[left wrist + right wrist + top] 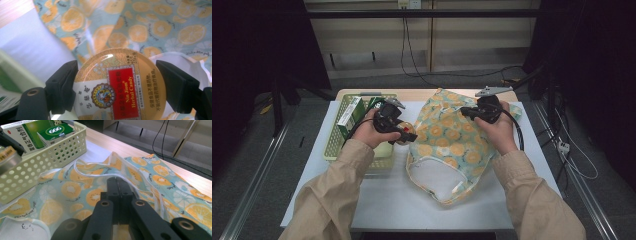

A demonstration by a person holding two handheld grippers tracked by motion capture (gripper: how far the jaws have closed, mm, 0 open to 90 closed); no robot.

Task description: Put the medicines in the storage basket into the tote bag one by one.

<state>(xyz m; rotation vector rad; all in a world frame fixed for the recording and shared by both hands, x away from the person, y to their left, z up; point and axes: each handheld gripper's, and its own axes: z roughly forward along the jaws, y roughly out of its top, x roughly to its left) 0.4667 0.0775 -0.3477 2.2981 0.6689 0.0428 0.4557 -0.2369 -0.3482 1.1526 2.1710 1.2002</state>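
Observation:
A round gold tin with a red "Nin Jiom Herbal Candy" label sits between the jaws of my left gripper, which is shut on its sides. In the high view the left gripper holds the tin just left of a light-blue cloth bag printed with orange slices, between the bag and the basket. The bag's mouth gapes toward the person. My right gripper rests on the bag's far part. Its jaws are shut, pinching the bag's white-hemmed fabric. The tin also appears in the right gripper view.
A pale perforated basket at the left holds green boxes, one marked "666". Everything lies on a white mat over a wooden table. Cables trail on the floor behind and to the right.

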